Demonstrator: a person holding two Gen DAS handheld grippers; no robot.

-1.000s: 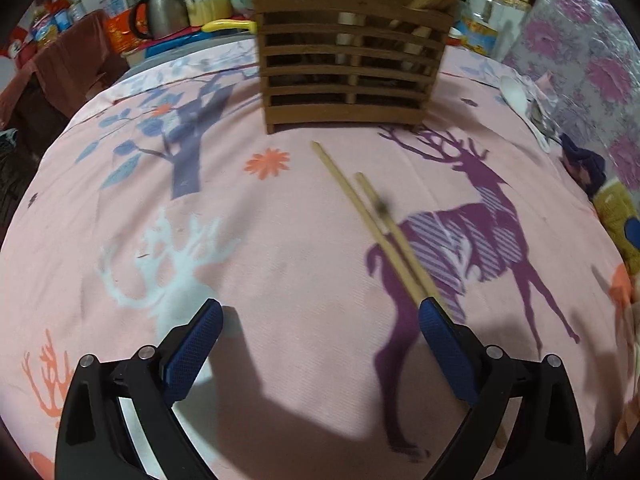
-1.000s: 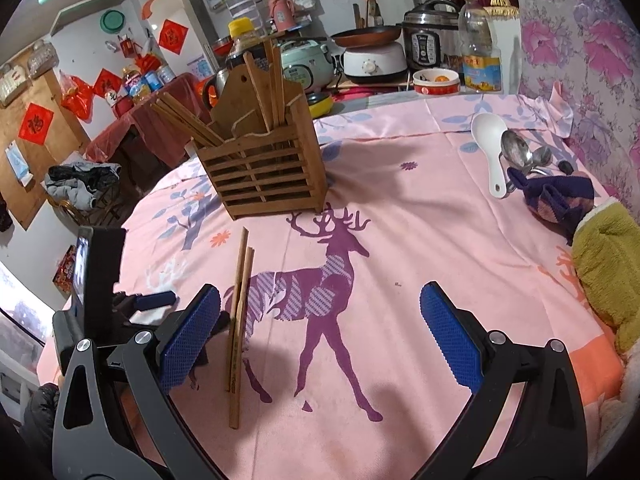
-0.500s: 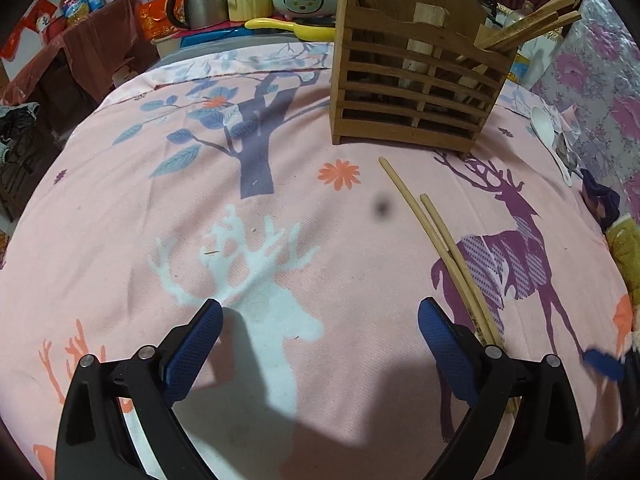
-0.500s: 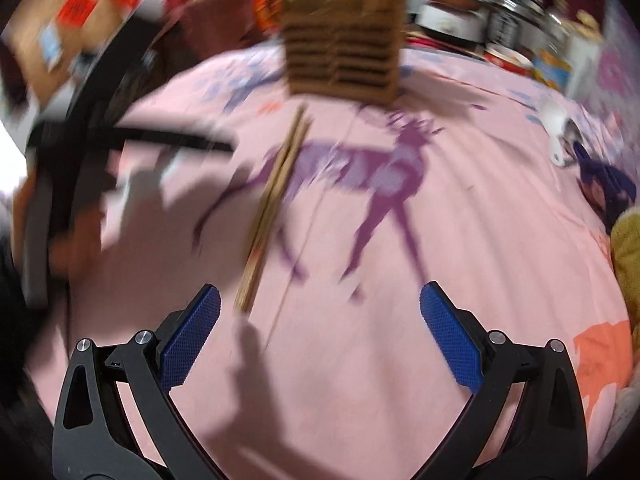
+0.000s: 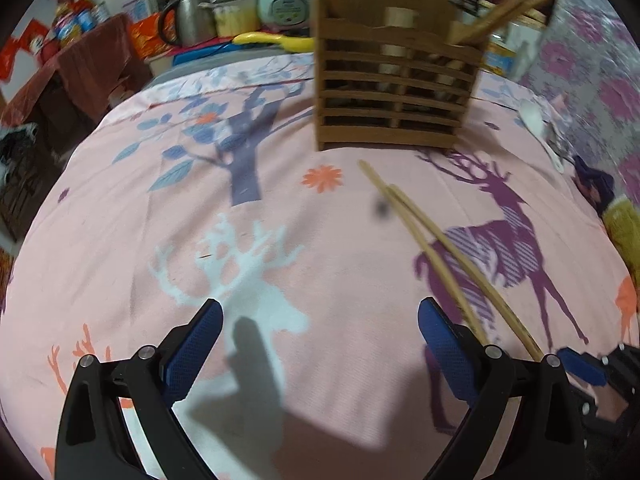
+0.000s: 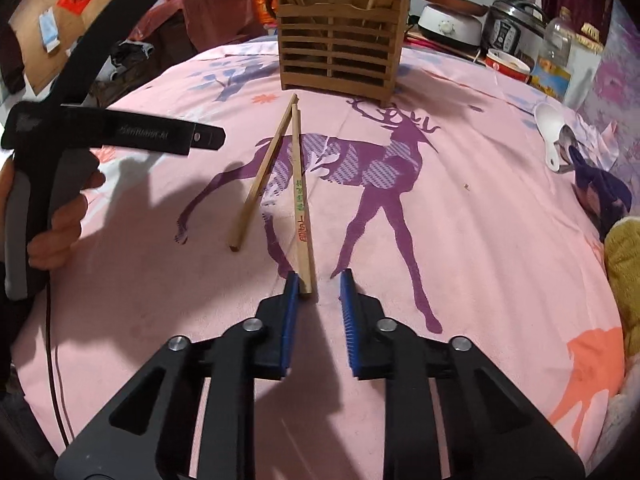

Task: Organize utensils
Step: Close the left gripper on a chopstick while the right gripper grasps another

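Observation:
Two bamboo chopsticks (image 6: pixel 298 184) lie on the pink deer tablecloth (image 6: pixel 480 240), pointing at a slatted wooden utensil holder (image 6: pixel 340 56) that holds more chopsticks. My right gripper (image 6: pixel 318 284) is half closed, its jaws a narrow gap apart around the near end of the longer chopstick, not clamped on it. My left gripper (image 5: pixel 320 320) is wide open and empty above the cloth, left of the chopsticks (image 5: pixel 432 248). The holder (image 5: pixel 394 96) stands ahead of it. The left gripper also shows in the right wrist view (image 6: pixel 120 132).
A white spoon (image 6: pixel 550 132) and a metal spoon lie at the right beside a dark blue cloth (image 6: pixel 600 192) and a yellow towel (image 6: pixel 624 256). Rice cookers, a kettle, jars and a bowl stand behind the table.
My right gripper has swung down to the near end of the chopsticks and its jaws have narrowed from wide open. My left gripper has shifted left, away from the chopsticks, and stays open.

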